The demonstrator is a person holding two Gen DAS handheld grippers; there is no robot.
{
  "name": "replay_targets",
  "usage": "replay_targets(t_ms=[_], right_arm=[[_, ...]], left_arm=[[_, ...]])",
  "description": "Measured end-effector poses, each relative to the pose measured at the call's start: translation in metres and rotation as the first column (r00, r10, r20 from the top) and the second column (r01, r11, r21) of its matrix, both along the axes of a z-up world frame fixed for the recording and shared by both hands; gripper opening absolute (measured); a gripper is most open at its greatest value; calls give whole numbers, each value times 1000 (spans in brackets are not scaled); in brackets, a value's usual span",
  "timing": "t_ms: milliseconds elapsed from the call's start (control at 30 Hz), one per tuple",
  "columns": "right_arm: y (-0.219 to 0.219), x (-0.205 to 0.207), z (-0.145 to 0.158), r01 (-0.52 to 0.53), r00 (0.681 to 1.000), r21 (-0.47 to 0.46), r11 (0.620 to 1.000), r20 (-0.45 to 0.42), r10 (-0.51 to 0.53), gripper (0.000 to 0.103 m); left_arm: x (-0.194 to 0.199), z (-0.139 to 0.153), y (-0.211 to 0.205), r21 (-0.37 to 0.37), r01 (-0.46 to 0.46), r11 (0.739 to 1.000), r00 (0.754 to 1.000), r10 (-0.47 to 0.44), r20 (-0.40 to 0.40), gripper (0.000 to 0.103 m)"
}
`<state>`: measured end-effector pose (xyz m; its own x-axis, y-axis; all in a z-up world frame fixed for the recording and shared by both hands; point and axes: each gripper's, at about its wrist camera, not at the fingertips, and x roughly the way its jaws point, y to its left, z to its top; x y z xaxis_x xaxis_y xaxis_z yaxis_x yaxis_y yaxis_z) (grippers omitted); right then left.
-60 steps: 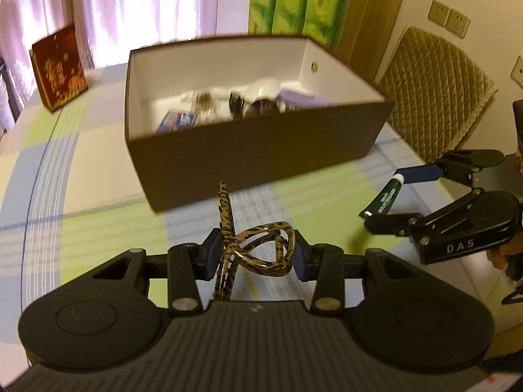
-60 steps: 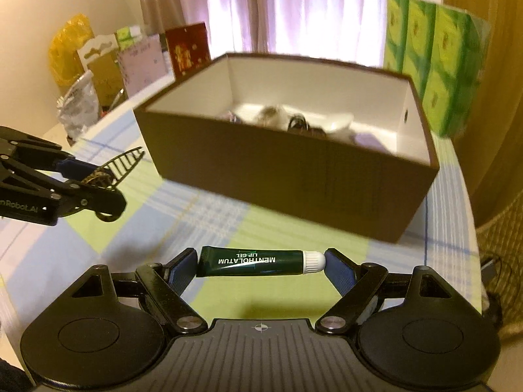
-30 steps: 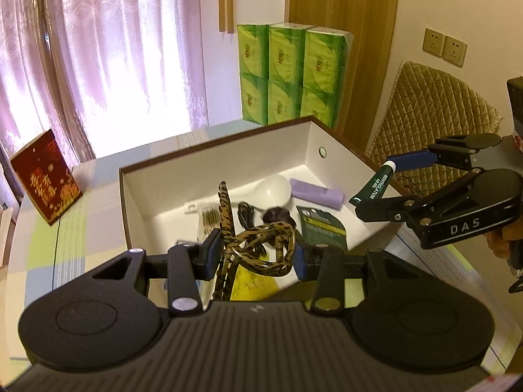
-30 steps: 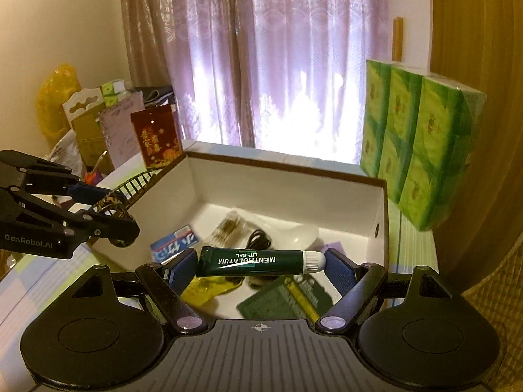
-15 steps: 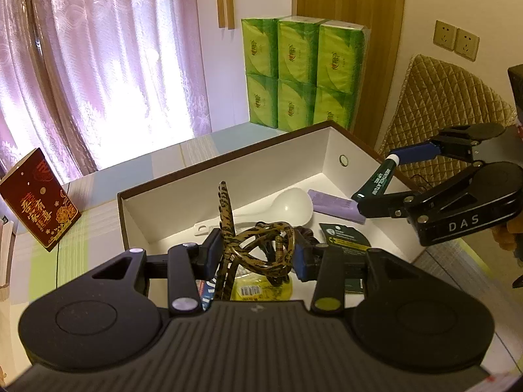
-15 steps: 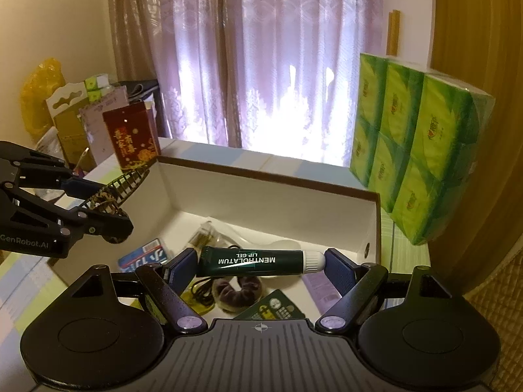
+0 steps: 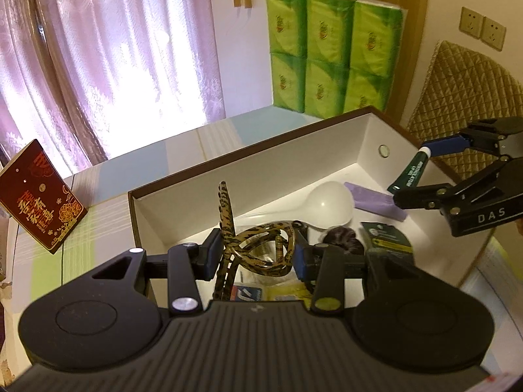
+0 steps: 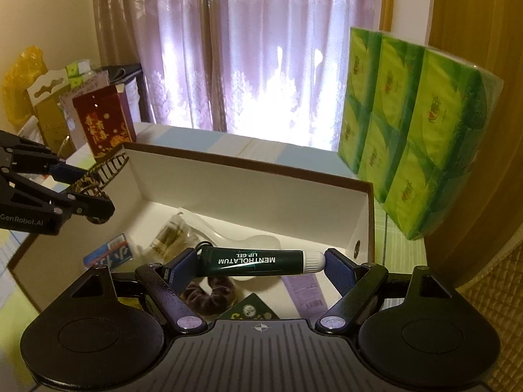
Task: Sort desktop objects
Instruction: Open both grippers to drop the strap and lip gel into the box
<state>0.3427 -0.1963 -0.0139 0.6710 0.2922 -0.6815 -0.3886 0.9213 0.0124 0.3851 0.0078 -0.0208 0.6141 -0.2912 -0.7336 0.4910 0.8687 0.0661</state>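
Note:
My left gripper [image 7: 256, 254] is shut on a leopard-print hair claw clip [image 7: 261, 251], held over the near left part of the brown box [image 7: 248, 155] with white inside. The same clip [image 8: 98, 173] and left gripper [image 8: 88, 192] show at the left of the right wrist view. My right gripper [image 8: 261, 263] is shut on a dark green lip gel tube [image 8: 255, 261], held crosswise above the box [image 8: 248, 166]. In the left wrist view that tube [image 7: 412, 173] hangs over the box's right side in the right gripper [image 7: 421, 173].
Inside the box lie a white spoon [image 7: 330, 202], a purple packet [image 7: 376, 201], a dark scrunchie [image 8: 209, 297], a green sachet [image 7: 385, 243] and a blue card [image 8: 109, 251]. Green tissue packs [image 8: 412, 137] stand behind. A red booklet [image 7: 39, 196] leans at left. A quilted chair [image 7: 467, 88] is right.
Both grippers have risen from table level and moved forward over the open box, each still carrying its object. In the last half second they came a little closer over the box's inside.

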Motion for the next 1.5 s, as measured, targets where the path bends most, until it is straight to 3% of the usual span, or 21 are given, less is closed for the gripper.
replay_targets(t_ms=[467, 967, 1133, 1333, 1433, 1500], right_arm=[[-1, 21, -16, -19, 1000, -30, 999, -17, 19, 81], [-6, 37, -21, -37, 999, -42, 998, 2, 37, 81], [-8, 39, -22, -42, 999, -43, 998, -1, 42, 81], [-11, 37, -24, -51, 999, -55, 997, 3, 52, 81], [-13, 36, -25, -60, 998, -62, 996, -1, 60, 81], [-13, 35, -26, -69, 998, -67, 995, -4, 68, 81]], left_arm=[[52, -44, -4, 105, -16, 994, 998, 22, -59, 38], [69, -69, -10, 181, -1, 983, 997, 15, -78, 38], [69, -63, -11, 185, -1, 983, 999, 9, -40, 39], [65, -61, -10, 169, -8, 986, 999, 16, -46, 47], [62, -58, -8, 137, -22, 990, 998, 31, -60, 61], [58, -53, -7, 110, -32, 993, 997, 40, -72, 64]])
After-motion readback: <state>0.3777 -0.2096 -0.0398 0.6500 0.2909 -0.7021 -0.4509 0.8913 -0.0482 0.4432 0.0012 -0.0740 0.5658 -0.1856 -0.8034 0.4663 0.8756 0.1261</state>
